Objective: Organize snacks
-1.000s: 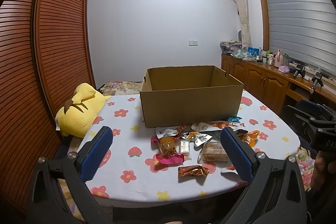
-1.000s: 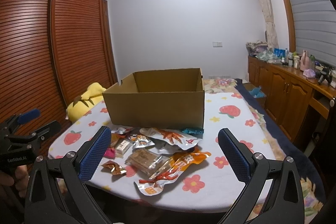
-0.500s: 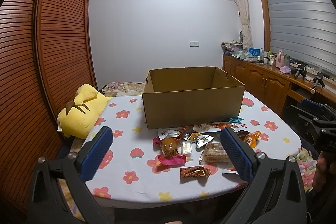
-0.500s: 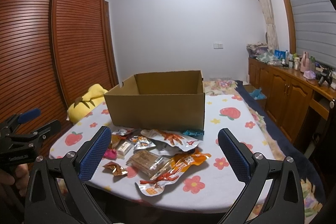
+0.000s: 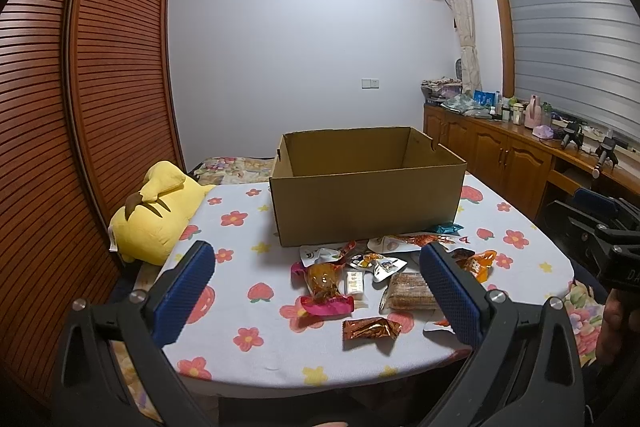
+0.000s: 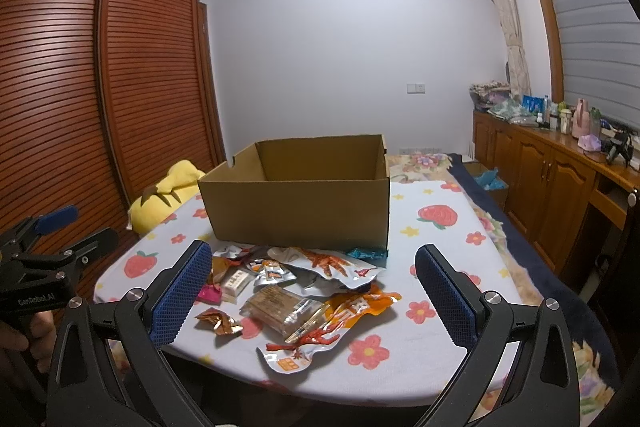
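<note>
Snacks lie before the cardboard box; left gripper and right gripper hover spread, empty.

We see a worktop under a strawberry-and-flower cloth. On it sit an open cardboard box, a heap of snack packets just before it, and a yellow plush toy at its left edge.
</note>
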A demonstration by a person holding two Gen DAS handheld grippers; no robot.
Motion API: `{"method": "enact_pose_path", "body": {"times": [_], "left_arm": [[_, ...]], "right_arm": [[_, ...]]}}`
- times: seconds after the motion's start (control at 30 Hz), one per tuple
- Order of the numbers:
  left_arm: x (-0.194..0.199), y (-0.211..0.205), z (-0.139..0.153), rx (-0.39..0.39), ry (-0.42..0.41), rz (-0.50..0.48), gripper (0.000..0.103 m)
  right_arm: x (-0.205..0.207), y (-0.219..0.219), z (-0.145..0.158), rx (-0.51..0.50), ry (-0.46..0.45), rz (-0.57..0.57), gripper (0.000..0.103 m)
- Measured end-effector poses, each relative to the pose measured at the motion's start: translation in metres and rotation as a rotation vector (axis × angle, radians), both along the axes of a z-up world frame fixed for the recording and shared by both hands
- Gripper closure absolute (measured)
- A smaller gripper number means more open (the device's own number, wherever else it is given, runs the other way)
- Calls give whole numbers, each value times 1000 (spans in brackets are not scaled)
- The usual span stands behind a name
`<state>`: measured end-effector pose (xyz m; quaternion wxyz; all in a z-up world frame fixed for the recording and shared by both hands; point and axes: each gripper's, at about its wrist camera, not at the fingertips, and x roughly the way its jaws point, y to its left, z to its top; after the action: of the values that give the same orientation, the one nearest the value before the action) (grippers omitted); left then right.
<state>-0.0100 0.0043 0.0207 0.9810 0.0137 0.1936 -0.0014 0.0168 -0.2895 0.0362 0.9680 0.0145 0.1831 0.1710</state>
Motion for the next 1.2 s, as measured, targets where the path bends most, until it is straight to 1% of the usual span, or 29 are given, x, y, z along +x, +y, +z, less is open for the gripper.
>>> {"method": "enact_pose_path", "body": {"times": [0.63, 0.87, 1.03, 1.2], "left_arm": [[0, -2, -2, -3, 4, -5, 0], [1, -2, -6, -8, 13, -10, 0], [6, 2, -13, -22, 31, -15, 0], [22, 7, -32, -48, 82, -39, 0]], "right_arm": [[-1, 1, 0, -4, -2, -1, 0], [-1, 0, -2, -5, 2, -2, 0], [4, -3, -10, -6, 28, 1, 0], [18, -3, -27, -29, 86, 36, 1]]}}
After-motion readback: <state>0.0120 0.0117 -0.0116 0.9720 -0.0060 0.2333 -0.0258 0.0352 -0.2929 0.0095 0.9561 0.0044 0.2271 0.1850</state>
